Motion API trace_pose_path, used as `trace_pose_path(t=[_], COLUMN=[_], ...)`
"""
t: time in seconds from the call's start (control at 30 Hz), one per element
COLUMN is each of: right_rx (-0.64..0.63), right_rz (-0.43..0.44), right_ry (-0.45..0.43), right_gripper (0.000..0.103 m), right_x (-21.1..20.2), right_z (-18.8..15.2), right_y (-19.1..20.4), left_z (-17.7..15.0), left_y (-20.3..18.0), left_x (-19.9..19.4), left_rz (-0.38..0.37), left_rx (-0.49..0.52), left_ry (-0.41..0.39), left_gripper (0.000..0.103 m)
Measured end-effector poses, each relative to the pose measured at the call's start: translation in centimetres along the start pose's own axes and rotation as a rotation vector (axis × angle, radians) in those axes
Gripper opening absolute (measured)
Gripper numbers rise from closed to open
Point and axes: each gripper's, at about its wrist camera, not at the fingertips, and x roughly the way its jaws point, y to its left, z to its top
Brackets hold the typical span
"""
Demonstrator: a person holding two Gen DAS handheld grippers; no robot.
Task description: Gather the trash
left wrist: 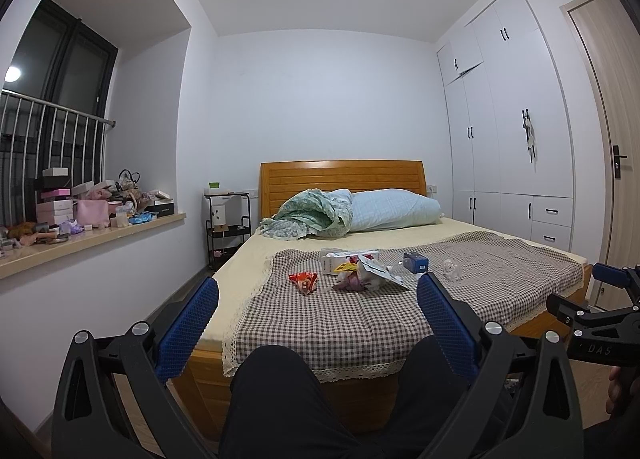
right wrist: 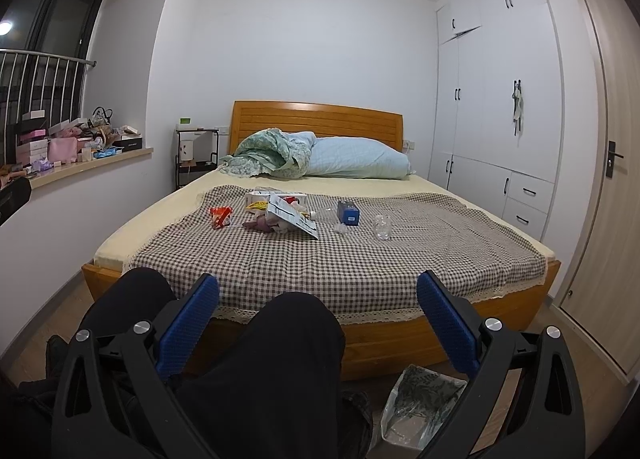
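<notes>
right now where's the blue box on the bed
The blue box sits on the checked cloth mid-bed, right of the pile of wrappers and left of the clear plastic cup. Neither gripper is near it.

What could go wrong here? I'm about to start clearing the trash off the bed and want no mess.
The clear plastic cup sits on soft checkered cloth; an open gripper nudging it may tip or roll it. The loose pile of wrappers could scatter if grabbed at once. The lined bin is low on the floor, so drops may miss.
</notes>
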Motion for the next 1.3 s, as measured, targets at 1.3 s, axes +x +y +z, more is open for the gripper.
trace_pose_path(t=[1.3], right_rx=[0.049], right_rz=[-0.013], right_ry=[-0.019], right_gripper=[0.095], right_x=[1.7], right_z=[1.7], right_y=[-1.5], left_z=[-0.1], left_y=[-0.5], left_x=[2.7], left_rz=[-0.003], left_rx=[0.000], left_ry=[0.017], left_gripper=[0.096])
